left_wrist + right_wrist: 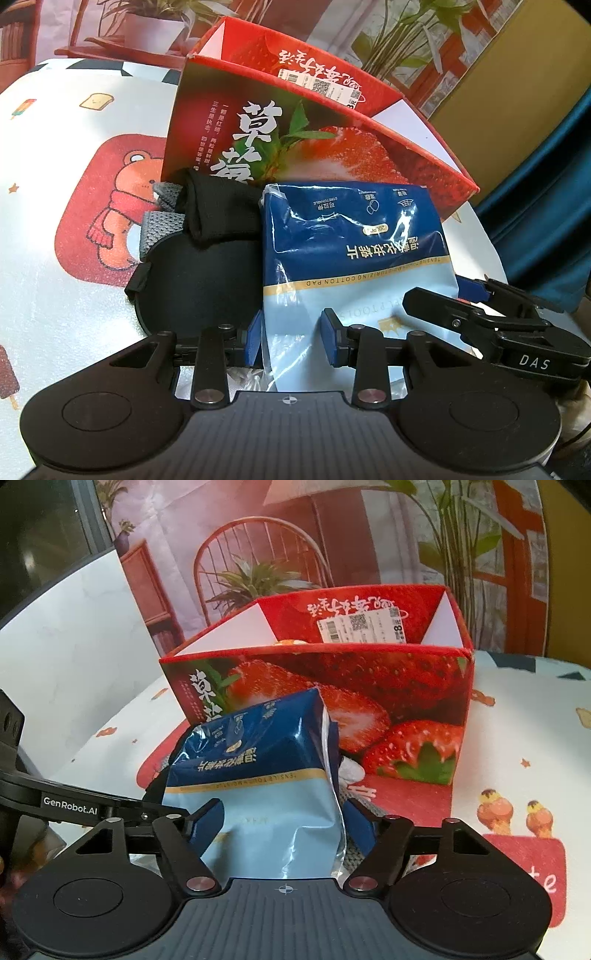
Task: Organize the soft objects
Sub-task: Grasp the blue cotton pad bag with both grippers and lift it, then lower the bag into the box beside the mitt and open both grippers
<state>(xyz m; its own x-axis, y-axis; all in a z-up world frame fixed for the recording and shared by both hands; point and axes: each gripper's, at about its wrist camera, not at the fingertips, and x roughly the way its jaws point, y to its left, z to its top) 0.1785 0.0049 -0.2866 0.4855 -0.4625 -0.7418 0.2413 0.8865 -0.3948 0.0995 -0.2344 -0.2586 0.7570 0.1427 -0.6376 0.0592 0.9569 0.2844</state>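
A blue and pale-blue pack of cotton pads (pixel 354 251) stands upright in front of the red strawberry box (pixel 295 147). My left gripper (pixel 291 339) is shut on the pack's lower left part, and its blue pads pinch the film. My right gripper (pixel 282 825) straddles the lower half of the same pack (pixel 258 812). Its pads sit close to both sides without visibly squeezing, so it is open. A black padded fabric item with grey knit straps (pixel 199 266) lies to the left of the pack, against the box.
The strawberry box (pixel 369 686) is open at the top and has a white label inside. All of it sits on a white cartoon-print cloth (pixel 74 258). Grey knit fabric (pixel 354 856) shows under the right pad. A dark blue curtain (pixel 546 221) hangs to the right.
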